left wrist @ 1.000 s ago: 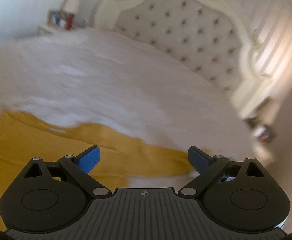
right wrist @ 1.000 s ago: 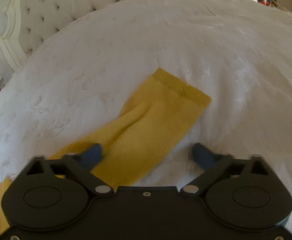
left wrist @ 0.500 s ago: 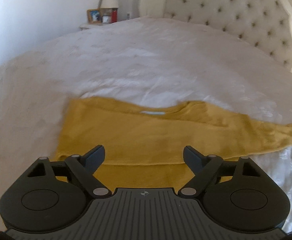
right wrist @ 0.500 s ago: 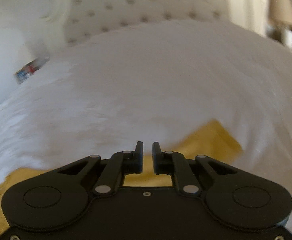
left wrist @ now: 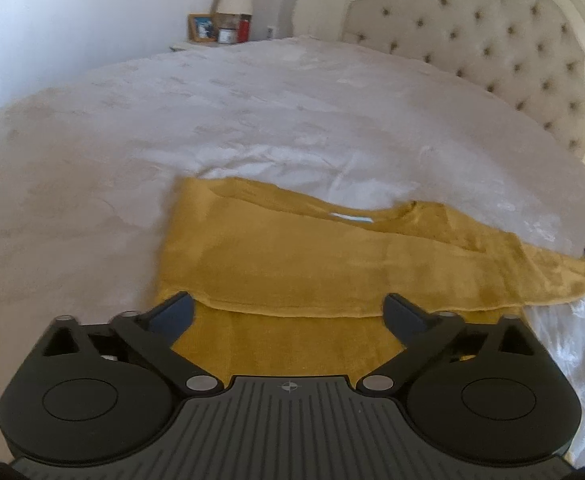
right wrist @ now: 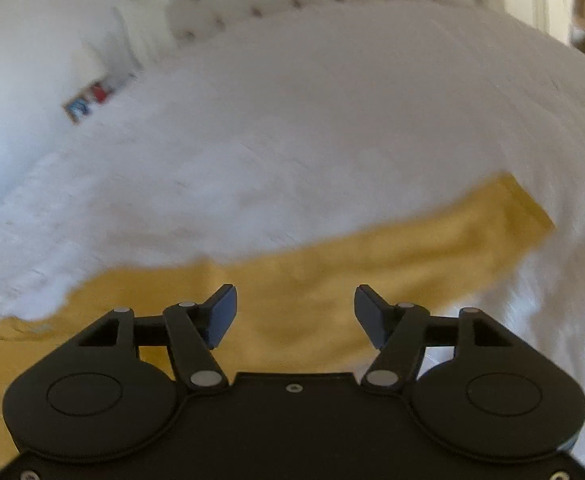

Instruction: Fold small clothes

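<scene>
Nearest: left gripper (left wrist: 288,314) and right gripper (right wrist: 295,314), black two-finger tools, both spread wide and holding nothing, poised just above the mustard-yellow knit top (left wrist: 332,264). Middle: that top lies flat on the white textured bedspread (left wrist: 172,120), one sleeve folded across its body, the other sleeve (right wrist: 472,232) outstretched; judged mid-fold, next move calls for pinching the outstretched sleeve's cuff. Farthest: cream tufted headboard (left wrist: 512,48).
</scene>
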